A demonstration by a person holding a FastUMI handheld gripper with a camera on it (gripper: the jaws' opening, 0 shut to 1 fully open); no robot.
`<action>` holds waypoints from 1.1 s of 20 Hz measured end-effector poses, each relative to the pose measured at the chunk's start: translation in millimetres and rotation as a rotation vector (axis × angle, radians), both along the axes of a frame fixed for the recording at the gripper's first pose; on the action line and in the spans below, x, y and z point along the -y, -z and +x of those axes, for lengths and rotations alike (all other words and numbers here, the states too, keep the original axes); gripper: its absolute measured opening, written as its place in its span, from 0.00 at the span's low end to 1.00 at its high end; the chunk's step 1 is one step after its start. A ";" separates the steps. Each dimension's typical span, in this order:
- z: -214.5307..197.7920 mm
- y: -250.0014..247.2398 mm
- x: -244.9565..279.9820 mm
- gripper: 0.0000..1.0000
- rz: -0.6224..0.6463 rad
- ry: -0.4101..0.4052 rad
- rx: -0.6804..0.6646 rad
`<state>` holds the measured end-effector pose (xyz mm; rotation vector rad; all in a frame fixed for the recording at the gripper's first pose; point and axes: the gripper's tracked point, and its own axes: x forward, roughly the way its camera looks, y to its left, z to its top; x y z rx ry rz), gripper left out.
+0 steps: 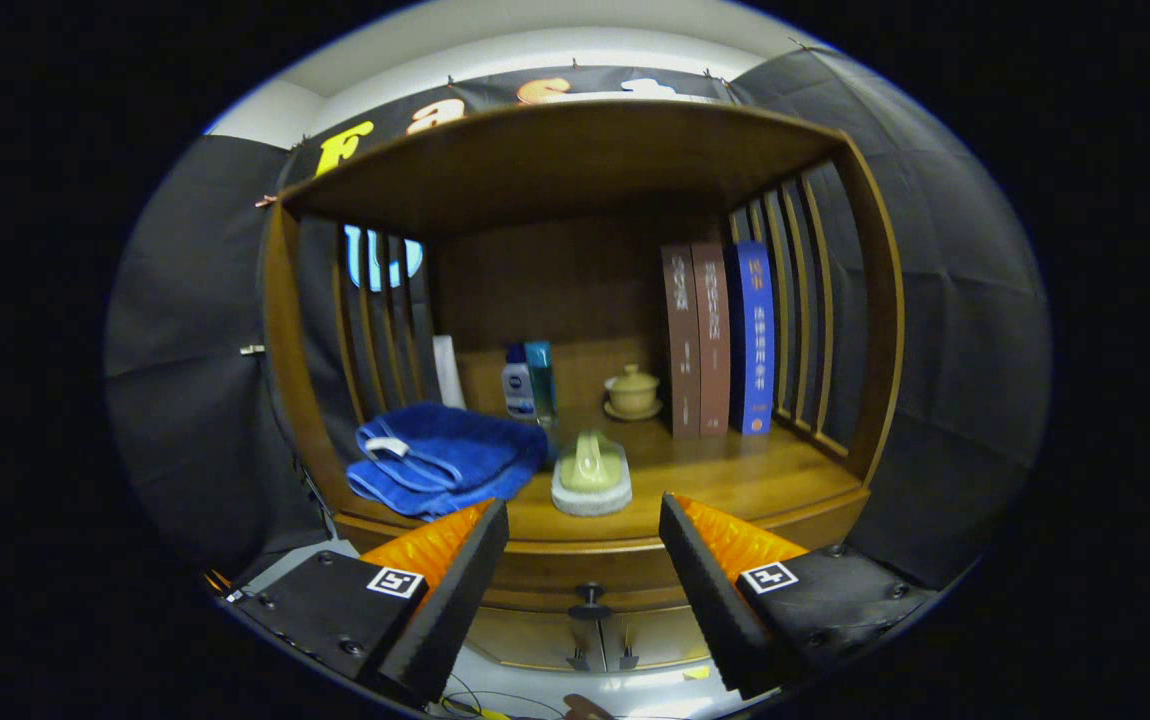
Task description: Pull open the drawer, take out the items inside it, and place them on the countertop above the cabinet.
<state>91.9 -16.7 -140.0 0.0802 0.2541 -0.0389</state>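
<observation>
Gaping wide, the claw (pixel 583 520) frames a dark round drawer knob (pixel 589 597) beneath the glossy wooden countertop (pixel 735 480).

Towel (pixel 440 458) left of brush (pixel 591 473) on countertop (pixel 735 480), books (pixel 720 335) right, behind; drawer knob (pixel 589 598) below.

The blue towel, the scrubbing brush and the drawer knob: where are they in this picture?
blue towel (pixel 440 460), gripper view, on the middle of its folded top.
scrubbing brush (pixel 591 475), gripper view, on its pale green handle.
drawer knob (pixel 589 597), gripper view, on the dark knob between the open fingers (pixel 705 590).
</observation>
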 end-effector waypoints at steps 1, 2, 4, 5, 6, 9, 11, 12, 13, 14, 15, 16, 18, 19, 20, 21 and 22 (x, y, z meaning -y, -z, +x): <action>-6.0 -19.8 0.4 0.99 -0.003 -0.001 0.026; -12.1 -38.1 -0.4 0.99 -0.002 0.004 0.052; -25.7 -71.6 -2.6 0.99 0.009 0.004 0.095; -32.4 -87.2 -6.1 0.99 0.019 -0.008 0.112; -38.5 -100.0 -7.8 0.99 0.023 -0.015 0.120; -55.3 -129.7 -11.9 0.99 0.027 -0.030 0.128; -66.4 -140.7 -16.8 0.99 0.024 -0.044 0.131; -71.4 -146.5 -17.5 0.99 0.016 -0.044 0.138; -75.6 -152.5 -17.9 0.99 0.006 -0.043 0.151; -78.8 -156.3 -18.2 0.99 -0.003 -0.042 0.160; -82.2 -157.8 -19.3 0.99 -0.009 -0.044 0.166; -84.9 -158.2 -20.2 0.99 -0.011 -0.046 0.166; -88.5 -160.5 -20.6 0.99 -0.006 -0.047 0.167; -89.6 -161.7 -19.7 0.99 -0.003 -0.045 0.170; -90.5 -162.6 -20.2 0.99 0.000 -0.045 0.173; -90.9 -163.3 -19.6 0.99 -0.002 -0.042 0.174; -91.5 -163.8 -19.5 0.99 -0.005 -0.042 0.176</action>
